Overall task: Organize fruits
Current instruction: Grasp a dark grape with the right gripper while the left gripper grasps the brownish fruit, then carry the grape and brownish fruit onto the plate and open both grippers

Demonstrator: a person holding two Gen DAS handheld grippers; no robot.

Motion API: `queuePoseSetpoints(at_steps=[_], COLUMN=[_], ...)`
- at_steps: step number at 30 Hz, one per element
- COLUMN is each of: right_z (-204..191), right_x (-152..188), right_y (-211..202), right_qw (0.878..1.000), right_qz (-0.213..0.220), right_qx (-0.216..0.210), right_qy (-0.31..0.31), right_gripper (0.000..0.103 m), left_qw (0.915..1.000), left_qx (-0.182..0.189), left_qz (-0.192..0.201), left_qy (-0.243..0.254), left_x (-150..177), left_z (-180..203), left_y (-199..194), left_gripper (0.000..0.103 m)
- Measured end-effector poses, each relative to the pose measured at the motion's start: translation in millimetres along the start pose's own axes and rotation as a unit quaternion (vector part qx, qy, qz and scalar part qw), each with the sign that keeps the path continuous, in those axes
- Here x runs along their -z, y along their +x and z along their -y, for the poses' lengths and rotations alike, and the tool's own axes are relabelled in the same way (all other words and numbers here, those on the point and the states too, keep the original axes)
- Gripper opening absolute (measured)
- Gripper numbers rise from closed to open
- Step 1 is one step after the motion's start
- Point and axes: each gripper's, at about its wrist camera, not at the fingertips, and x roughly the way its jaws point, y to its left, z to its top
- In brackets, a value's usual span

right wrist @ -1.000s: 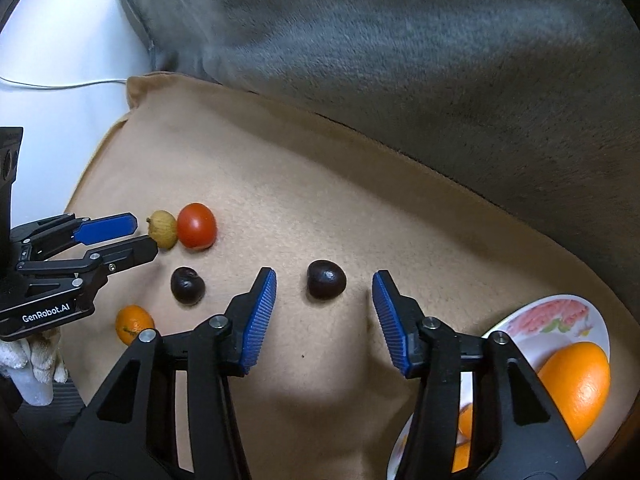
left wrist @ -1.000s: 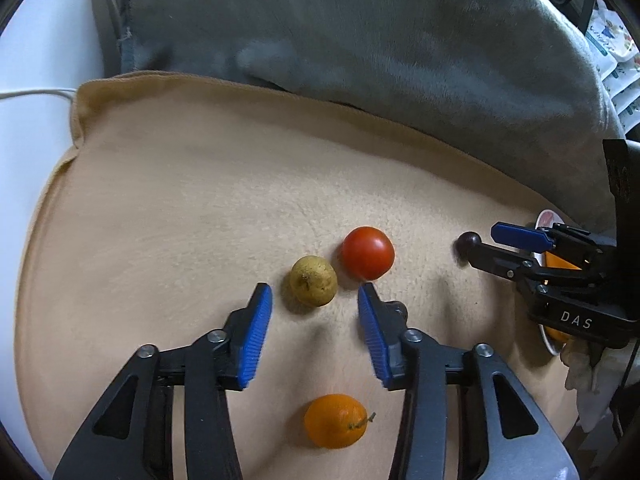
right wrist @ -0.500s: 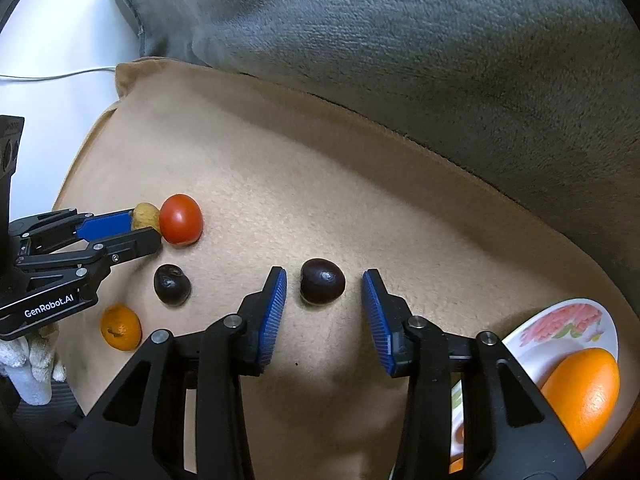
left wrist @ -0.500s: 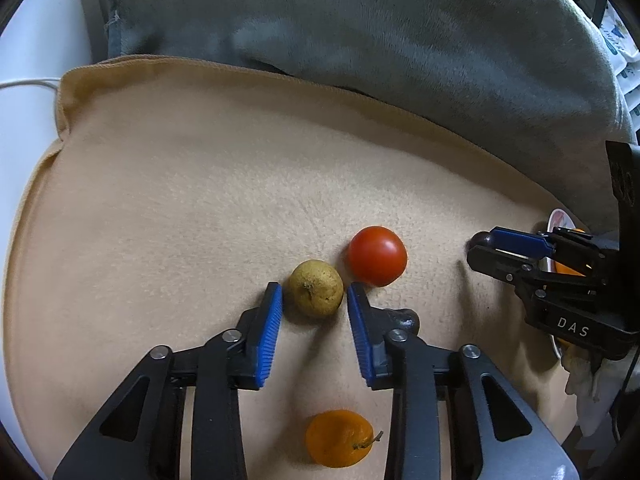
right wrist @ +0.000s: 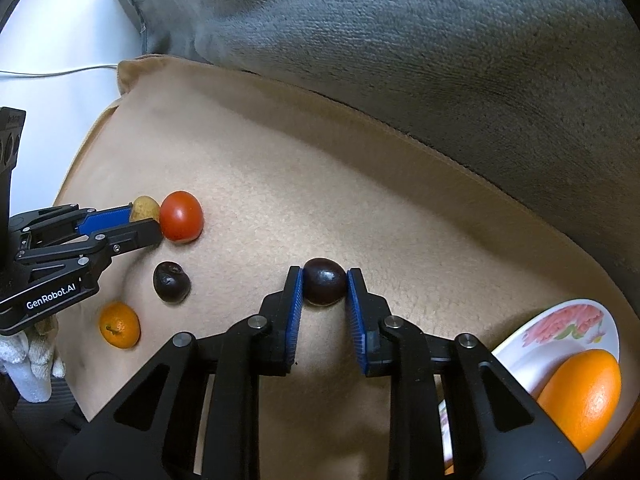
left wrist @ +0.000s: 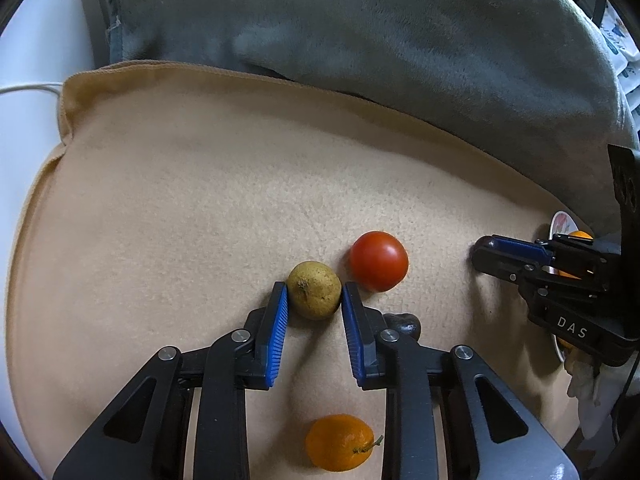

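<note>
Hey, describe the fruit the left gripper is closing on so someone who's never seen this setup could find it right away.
Start at the tan blanket spread in front of the grey cushion. Near its middle sits a red tomato, and pressed against it is a small yellow-brown fruit, pinched between the left gripper blue pads. It is the only dull, speckled yellowish one; its neighbours are glossy red, orange or near black.

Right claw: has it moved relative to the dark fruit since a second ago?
Yes. The right claw has advanced toward the grey blanket, and its jaws have just been closing; the blue pads now press the dark fruit.
</note>
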Motion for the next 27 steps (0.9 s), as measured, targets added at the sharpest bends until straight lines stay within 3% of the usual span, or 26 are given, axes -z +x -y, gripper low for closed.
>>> queuePoseSetpoints(at_steps=[13,27], right_z=[3,22], right_x=[10,33], right_y=[-30,-78], right_qw=[1.000,0.998], right_qz=[0.025,0.060], right_qx=[-0.008,-0.006], right_qy=[0.004,0.023], right_gripper=[0.023,0.023], left_qw=[0.9996,0.9976], left_qx=[-0.003,0.005], left_qz=[0.024,0.043], left_qy=[0.016,0.055], left_x=[0,8], left_z=[1,46], left_y=[-31,-60], left_gripper=[0.025,0.025])
